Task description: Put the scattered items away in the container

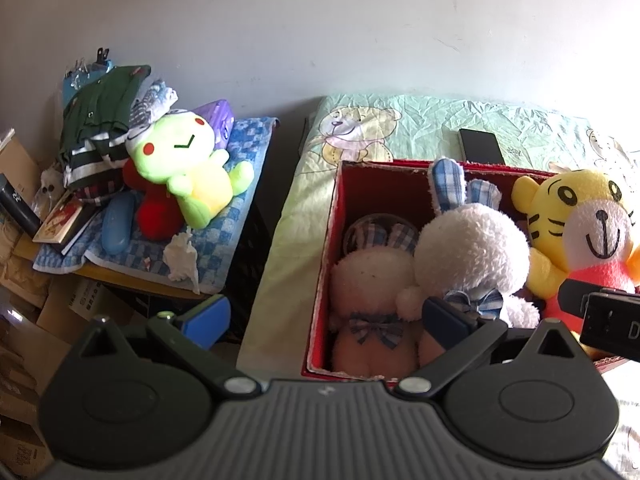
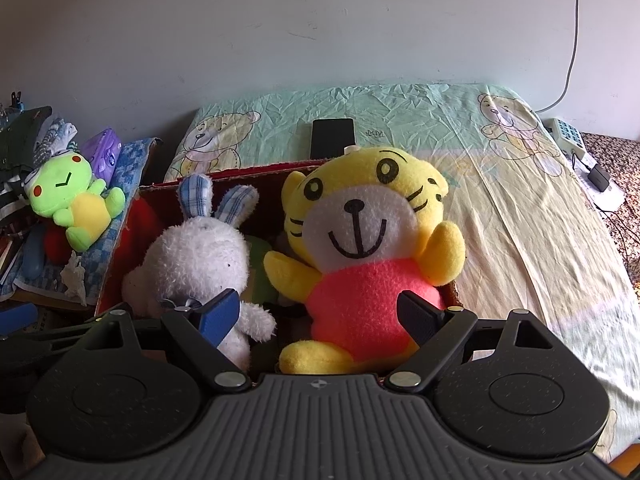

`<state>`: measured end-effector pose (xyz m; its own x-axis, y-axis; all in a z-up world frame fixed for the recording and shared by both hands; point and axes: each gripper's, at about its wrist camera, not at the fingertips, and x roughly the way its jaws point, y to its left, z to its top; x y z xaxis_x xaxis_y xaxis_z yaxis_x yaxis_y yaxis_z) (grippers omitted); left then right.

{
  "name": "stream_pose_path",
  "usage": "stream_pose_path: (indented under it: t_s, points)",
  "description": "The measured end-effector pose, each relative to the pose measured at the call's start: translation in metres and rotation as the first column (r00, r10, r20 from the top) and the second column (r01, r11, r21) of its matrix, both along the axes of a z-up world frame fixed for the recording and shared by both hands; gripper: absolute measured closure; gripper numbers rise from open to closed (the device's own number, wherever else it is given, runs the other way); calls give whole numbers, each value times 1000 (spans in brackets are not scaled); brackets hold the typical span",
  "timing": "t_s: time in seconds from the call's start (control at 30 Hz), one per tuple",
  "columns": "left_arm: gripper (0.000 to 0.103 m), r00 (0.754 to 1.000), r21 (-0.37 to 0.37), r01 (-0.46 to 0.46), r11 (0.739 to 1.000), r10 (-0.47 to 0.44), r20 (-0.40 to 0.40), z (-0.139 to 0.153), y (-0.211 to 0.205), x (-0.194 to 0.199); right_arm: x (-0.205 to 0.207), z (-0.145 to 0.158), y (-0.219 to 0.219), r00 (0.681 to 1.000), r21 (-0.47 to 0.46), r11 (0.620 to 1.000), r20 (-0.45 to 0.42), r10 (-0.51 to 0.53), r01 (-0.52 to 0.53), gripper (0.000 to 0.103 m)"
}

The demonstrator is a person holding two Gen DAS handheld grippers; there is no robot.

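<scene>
I am looking into the red box (image 2: 120, 240) on the bed (image 2: 520, 220), where the soft, light yellow tiger (image 2: 360, 248) is sitting beside two white rabbits (image 1: 472, 248). My right tool (image 2: 320, 316) is spread around its squashy pink belly, the best hold; my left tool (image 1: 326, 320) is gaping, idle. The box floor is hidden.

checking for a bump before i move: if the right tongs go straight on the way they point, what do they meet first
Most likely the yellow tiger plush. The right tongs stand open on either side of its pink belly, where it sits at the right end of the red box. Depth is unclear, so contact may be close.
</scene>
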<state>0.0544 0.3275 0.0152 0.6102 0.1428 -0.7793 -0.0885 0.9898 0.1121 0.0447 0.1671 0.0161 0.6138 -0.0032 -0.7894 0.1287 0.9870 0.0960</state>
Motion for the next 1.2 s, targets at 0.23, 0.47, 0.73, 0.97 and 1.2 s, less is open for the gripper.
stream_pose_path:
  t_s: [0.23,0.47,0.73,0.97,1.2]
  points:
    - [1,1000,-2,3,1000,-3,2,1,-1,2,3,3,1,1000,-8,1000,6,5,-5,15]
    - [1,1000,-10,8,1000,-8,9,8,-2,7,3,5,-2,1000,-10,1000,12,-3,3,15]
    - [1,1000,-9,12,1000,-12,-6,6,-6,8,0,5,-5,1000,-4,1000,8,-11,11,15]
    - [1,1000,-1,20,1000,-20,-4,5,-10,7,-2,3,-9,1000,5,1000,4,-25,25,15]
    - [1,1000,-8,28,1000,-28,-11,5,-14,6,-5,3,-10,1000,7,1000,6,-28,28,15]
